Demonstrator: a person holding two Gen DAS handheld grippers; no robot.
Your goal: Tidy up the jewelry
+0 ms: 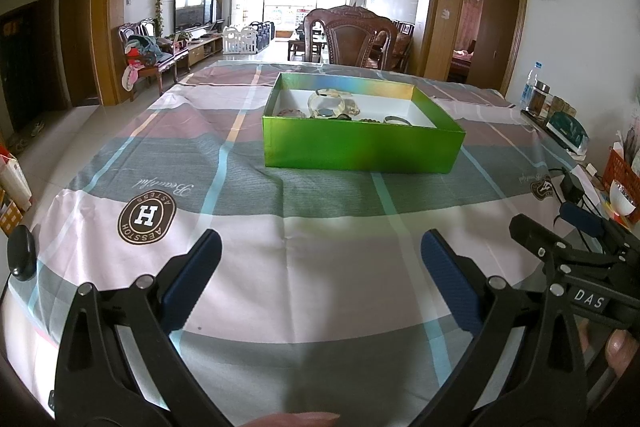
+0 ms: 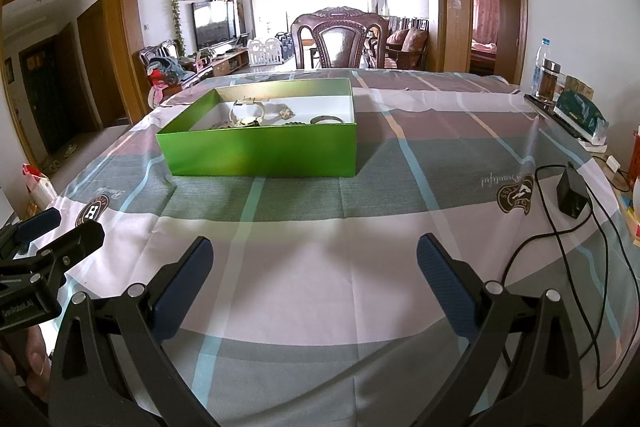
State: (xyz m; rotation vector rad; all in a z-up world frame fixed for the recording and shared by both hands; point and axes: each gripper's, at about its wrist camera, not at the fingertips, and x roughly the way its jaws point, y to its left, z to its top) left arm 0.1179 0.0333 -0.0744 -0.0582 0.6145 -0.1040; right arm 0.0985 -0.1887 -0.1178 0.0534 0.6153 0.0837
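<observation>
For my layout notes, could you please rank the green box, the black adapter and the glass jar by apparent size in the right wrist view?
1. green box
2-3. black adapter and glass jar: alike; the jar stands farther off, so unranked.

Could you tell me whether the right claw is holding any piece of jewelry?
No, the right claw is open and empty above the tablecloth, while the jewelry lies in the green box.

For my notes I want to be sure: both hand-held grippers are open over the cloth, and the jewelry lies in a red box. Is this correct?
Not quite: the box is green, not red, as the right wrist view shows. The rest holds: the left hand-held gripper and right hand-held gripper are open over the cloth, and the jewelry lies in the box.
</observation>
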